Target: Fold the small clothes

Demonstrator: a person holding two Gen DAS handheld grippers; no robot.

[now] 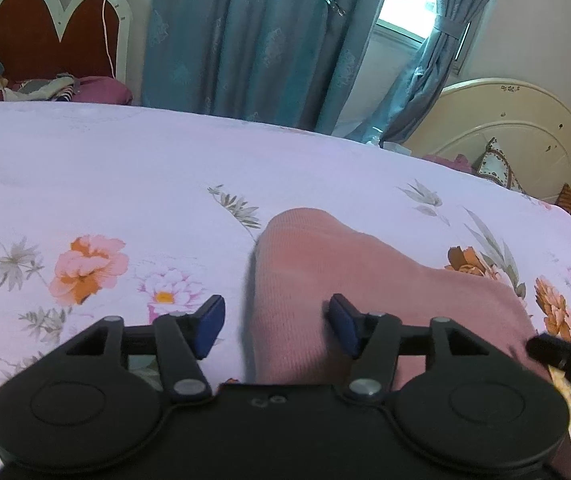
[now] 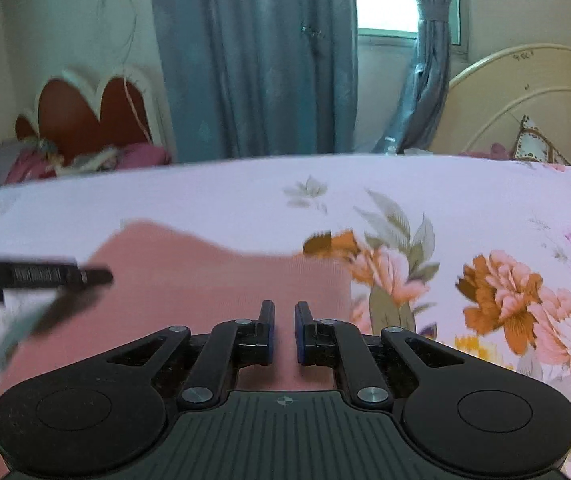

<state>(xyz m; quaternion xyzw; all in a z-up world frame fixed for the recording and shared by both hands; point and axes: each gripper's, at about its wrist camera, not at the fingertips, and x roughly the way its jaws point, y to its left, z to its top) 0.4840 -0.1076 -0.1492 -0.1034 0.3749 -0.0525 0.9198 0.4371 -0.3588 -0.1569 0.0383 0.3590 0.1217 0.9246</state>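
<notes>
A pink knit garment [image 1: 325, 272] lies on the floral bedsheet [image 1: 125, 168], its rounded end pointing away from me. My left gripper [image 1: 277, 322] hovers open over the garment's near left part. The cloth's left edge runs between the blue pads [image 1: 211, 322], which do not press on it. In the right wrist view the same pink garment [image 2: 205, 276] spreads to the left. My right gripper [image 2: 284, 322] sits at the garment's right edge, jaws almost together with pink cloth in the slit between them. A blurred black part of the left gripper [image 2: 45, 276] shows at the left.
The bed's far edge [image 1: 245, 124] runs below blue curtains [image 1: 253, 40] and a window. A red and white headboard [image 1: 45, 32] with piled clothes stands at the far left. At the far right is a cream round headboard [image 1: 517, 128] with a patterned cushion.
</notes>
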